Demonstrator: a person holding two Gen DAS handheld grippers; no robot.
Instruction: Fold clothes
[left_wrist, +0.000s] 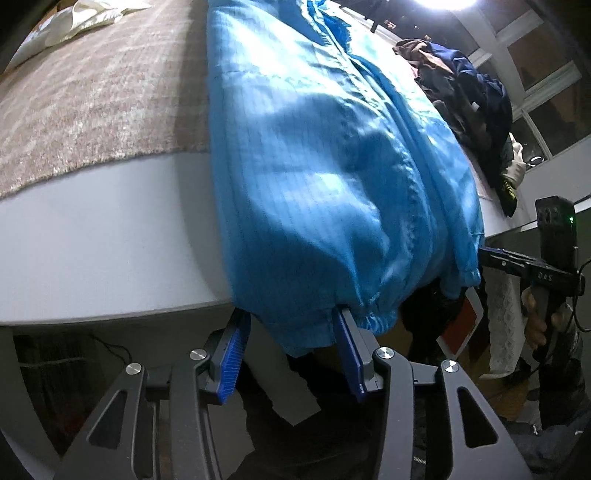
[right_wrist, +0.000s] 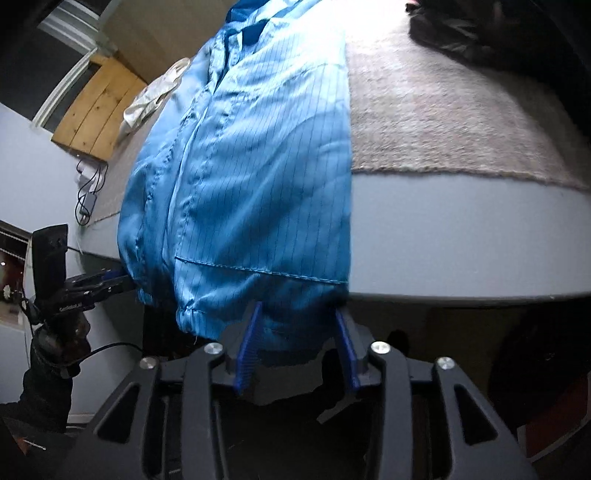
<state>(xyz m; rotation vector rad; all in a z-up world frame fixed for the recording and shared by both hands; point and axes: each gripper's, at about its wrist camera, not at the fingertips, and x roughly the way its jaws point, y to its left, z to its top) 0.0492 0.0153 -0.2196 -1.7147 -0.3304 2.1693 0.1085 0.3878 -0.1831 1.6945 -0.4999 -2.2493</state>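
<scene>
A bright blue striped jacket (left_wrist: 314, 147) lies lengthwise on the blanket-covered table (left_wrist: 92, 229), and its gathered hem hangs over the front edge. In the left wrist view my left gripper (left_wrist: 291, 332) is open, with the hem's left corner hanging between its blue-padded fingers (left_wrist: 232, 350). In the right wrist view the same jacket (right_wrist: 243, 166) shows a pocket seam, and my right gripper (right_wrist: 299, 328) is open around the hem's right part. Each gripper also shows from the side in the other view, the right gripper (left_wrist: 517, 266) and the left gripper (right_wrist: 99, 280), both at the hem.
A fuzzy beige blanket (left_wrist: 92, 96) covers the tabletop. A pile of dark clothes (left_wrist: 461, 85) sits far right, a cream cloth (left_wrist: 85, 18) far left. A wooden board (right_wrist: 99, 107) and a charger with cables (right_wrist: 86, 206) lie beyond the table. A person's hand (left_wrist: 535, 325) holds the right gripper.
</scene>
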